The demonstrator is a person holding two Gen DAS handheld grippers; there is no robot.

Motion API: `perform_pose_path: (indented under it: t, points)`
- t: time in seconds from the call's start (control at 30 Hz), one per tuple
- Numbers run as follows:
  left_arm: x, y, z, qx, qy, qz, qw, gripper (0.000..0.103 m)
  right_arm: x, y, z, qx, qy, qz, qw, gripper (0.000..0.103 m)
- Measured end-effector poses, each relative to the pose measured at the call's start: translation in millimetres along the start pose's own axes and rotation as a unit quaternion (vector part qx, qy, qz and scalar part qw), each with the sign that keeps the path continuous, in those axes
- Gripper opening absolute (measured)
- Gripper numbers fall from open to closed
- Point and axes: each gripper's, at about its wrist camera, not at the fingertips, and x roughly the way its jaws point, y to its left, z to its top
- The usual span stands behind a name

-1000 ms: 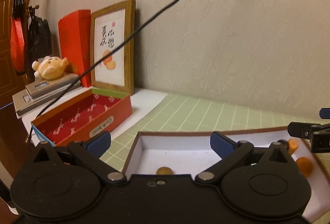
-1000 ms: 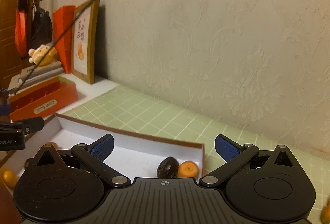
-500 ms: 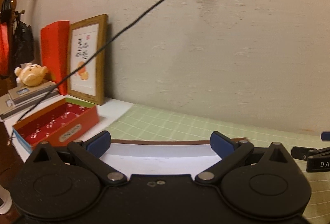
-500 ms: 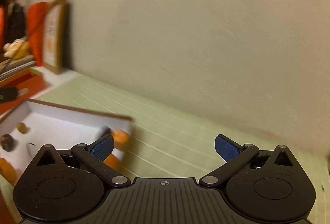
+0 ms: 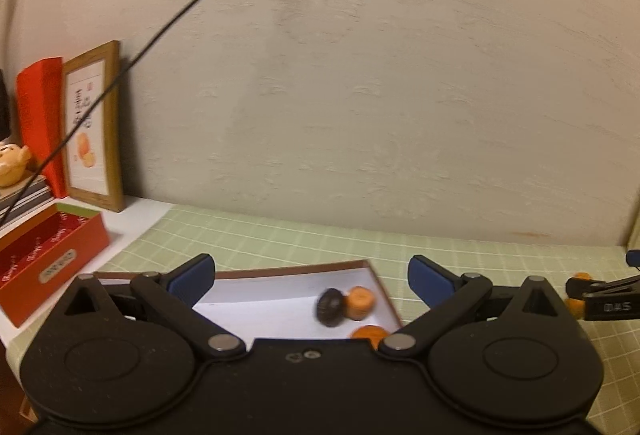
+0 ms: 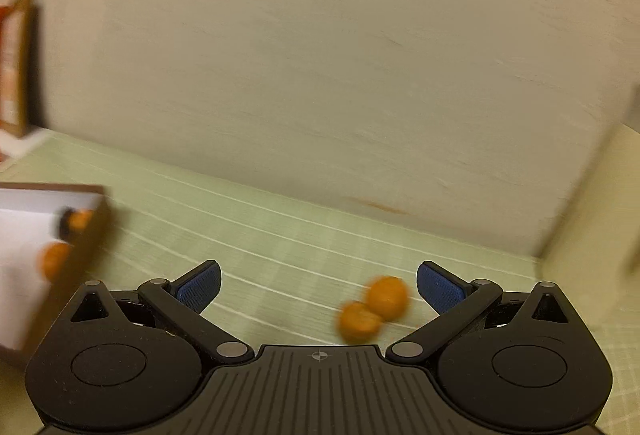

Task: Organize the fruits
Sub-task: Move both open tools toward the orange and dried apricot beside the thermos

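Note:
A white box with a brown rim (image 5: 304,270) lies on the green grid mat. In its right corner sit a dark round fruit (image 5: 330,307), an orange fruit (image 5: 360,302) and another orange one (image 5: 369,333). My left gripper (image 5: 311,279) hovers open over this box with nothing between its fingers. In the right wrist view, two orange fruits (image 6: 387,296) (image 6: 359,321) lie together on the mat, just inside the right finger. My right gripper (image 6: 319,289) is open above the mat; the box (image 6: 90,231) is at its left. The other gripper's tip (image 5: 608,295) shows at the far right.
A red open box (image 5: 52,259) stands left of the mat, with a framed picture (image 5: 94,127) and a red card (image 5: 38,123) leaning on the wall behind it. A black cable (image 5: 160,35) crosses the wall. A side wall (image 6: 592,227) closes the mat's right end.
Both grippers have swung to the right. The white box slid left in the right wrist view, and two orange fruits on the mat came into sight between its fingers. The view is motion-blurred.

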Motion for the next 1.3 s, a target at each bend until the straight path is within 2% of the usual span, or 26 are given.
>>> perform_pose_path:
  t: [0.07, 0.17, 0.33, 0.53, 0.77, 0.87, 1.1, 1.3]
  points:
    - [0.9, -8.0, -1.0, 0.005, -0.002, -0.007, 1.0000, 0.097, 13.7, -12.2, -6.7, 0.023, 0.021, -0.018, 0.999, 0.103]
    - [6.0, -16.9, -3.9, 0.015, 0.003, -0.013, 0.9998, 0.097, 25.6, -22.1, -16.8, 0.041, 0.022, -0.041, 0.998, 0.103]
    - [17.7, -21.4, -6.5, 0.016, 0.010, -0.017, 0.9997, 0.097, 47.7, -23.3, -23.7, 0.035, 0.019, -0.065, 0.997, 0.103]
    - [25.3, -36.5, -8.4, 0.022, 0.015, -0.028, 0.9992, 0.097, 72.2, -31.3, -31.0, 0.014, 0.051, -0.095, 0.994, 0.103]
    - [25.7, -57.9, -9.3, 0.026, 0.016, -0.050, 0.9983, 0.097, 58.9, -63.7, -42.6, 0.017, 0.053, -0.127, 0.990, 0.103]
    - [24.5, -68.4, -11.3, 0.034, 0.016, -0.059, 0.9976, 0.097, 53.6, -80.6, -48.1, 0.037, 0.061, -0.125, 0.990, 0.103]
    - [29.1, -87.9, -13.7, 0.040, 0.024, -0.072, 0.9963, 0.097, 44.0, -105.6, -55.2, 0.036, 0.066, -0.143, 0.987, 0.103]
    - [34.9, -119.6, -20.6, 0.065, 0.036, -0.096, 0.9926, 0.097, 31.4, -126.0, -58.9, 0.047, 0.067, -0.147, 0.986, 0.103]
